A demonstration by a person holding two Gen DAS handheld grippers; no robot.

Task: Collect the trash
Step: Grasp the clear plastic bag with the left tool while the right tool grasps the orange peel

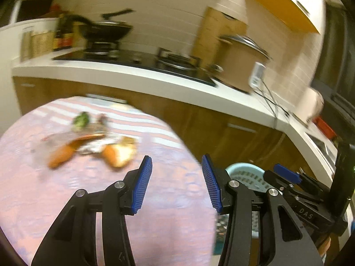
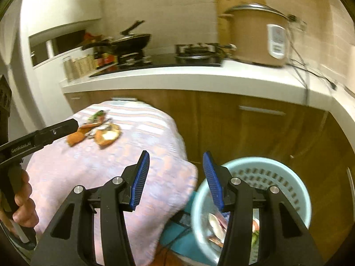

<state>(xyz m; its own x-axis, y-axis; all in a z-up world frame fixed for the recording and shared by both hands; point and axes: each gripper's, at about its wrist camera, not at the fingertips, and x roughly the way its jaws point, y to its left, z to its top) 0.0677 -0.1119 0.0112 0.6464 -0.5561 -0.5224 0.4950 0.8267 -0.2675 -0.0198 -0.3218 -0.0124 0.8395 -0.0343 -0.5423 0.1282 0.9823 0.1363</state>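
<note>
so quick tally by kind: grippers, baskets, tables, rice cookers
grippers: 2 (left gripper, right gripper)
baskets: 1 (light blue basket)
tables: 1 (cloth-covered table)
rice cookers: 1 (rice cooker)
total: 5

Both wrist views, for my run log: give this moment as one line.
left gripper open, empty | right gripper open, empty | peels on table | bin beside table, holds scraps
</note>
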